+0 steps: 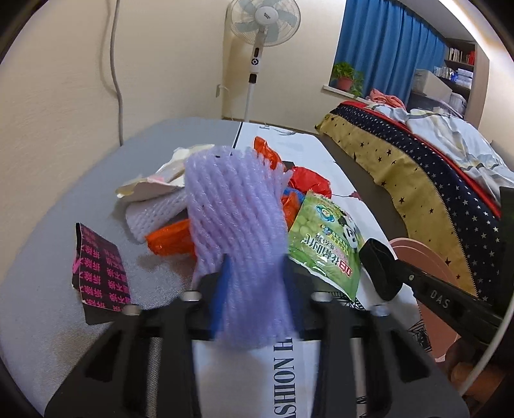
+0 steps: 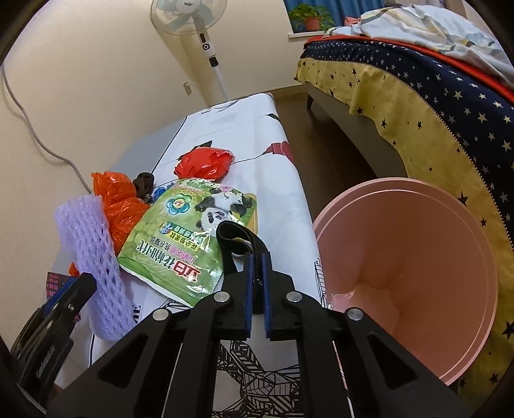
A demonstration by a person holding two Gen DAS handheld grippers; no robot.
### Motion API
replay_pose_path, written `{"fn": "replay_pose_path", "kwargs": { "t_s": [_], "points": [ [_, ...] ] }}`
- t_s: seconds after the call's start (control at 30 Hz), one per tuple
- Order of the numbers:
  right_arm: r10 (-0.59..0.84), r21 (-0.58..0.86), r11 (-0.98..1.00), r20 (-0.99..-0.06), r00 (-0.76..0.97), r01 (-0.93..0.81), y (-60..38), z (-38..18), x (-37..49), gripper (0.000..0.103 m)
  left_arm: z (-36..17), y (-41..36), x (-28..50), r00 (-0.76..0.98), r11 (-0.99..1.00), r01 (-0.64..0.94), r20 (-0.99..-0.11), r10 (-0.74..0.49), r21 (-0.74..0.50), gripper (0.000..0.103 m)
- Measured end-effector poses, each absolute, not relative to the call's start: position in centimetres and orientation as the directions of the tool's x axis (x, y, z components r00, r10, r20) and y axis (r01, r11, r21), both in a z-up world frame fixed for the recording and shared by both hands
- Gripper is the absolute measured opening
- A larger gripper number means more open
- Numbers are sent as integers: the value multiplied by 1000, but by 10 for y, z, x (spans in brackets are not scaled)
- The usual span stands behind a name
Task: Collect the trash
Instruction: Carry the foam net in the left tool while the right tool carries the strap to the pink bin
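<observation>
Pinches a purple foam net [image 1: 237, 209] with the left gripper [image 1: 253, 273], blue pads pressed on both sides of its lower part. Holds this net raised and tilted, just to the left of the green pouch [image 1: 324, 247], with its upper end in front of the other trash.

Keeps the right gripper [image 2: 256, 257] pressed together, pads almost touching, on the end of a black strap loop [image 2: 231, 238]. Holds this loop over the near right corner of the green pouch, touching or nearly touching it; cannot tell which.

Shows the green pouch flat on the desk [image 2: 276, 180], on the white printed cover, with a panda picture on its front. Shows a crumpled orange plastic bag [image 2: 119, 205] just behind and to the left of the green pouch, and a crumpled red plastic bag [image 2: 205, 164] just behind it. Shows a white foam net [image 1: 151, 212] and torn paper [image 1: 154, 183] farther left of the green pouch, beyond the purple net. Shows a black card with pink characters [image 1: 99, 273] well to the left of the green pouch, flat on the grey part of the desk.

Shows an empty pink basin [image 2: 417, 257] to the right of the green pouch, beside the desk edge and lower. Shows a bed [image 2: 433, 106] with a star-pattern cover farther right, beyond the basin, and a standing fan [image 2: 192, 16] far behind the green pouch, by the wall.
</observation>
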State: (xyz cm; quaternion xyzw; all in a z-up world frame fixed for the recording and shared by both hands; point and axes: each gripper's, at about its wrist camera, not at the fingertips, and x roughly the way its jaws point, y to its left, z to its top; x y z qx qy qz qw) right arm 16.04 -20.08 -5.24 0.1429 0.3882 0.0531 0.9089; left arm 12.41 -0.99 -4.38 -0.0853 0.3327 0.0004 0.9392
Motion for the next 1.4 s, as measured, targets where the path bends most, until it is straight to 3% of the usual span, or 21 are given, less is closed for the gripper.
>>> {"fn": "replay_pose_path", "kwargs": {
  "t_s": [0.2,0.63,1.4],
  "points": [
    [194,293,956,-666,720,13,-206,-38,151,4,-34,-8,119,801,986,-46,-596,-60,-161,13],
    [122,245,969,-574,810,28,-222,5,101,4,-3,-15,86,852,989,2,-517,-78,-146,13],
    [-69,183,967,-487,871,179,-288,55,30,4,9,-68,63,844,977,152,-495,-208,-153,13]
  ]
}}
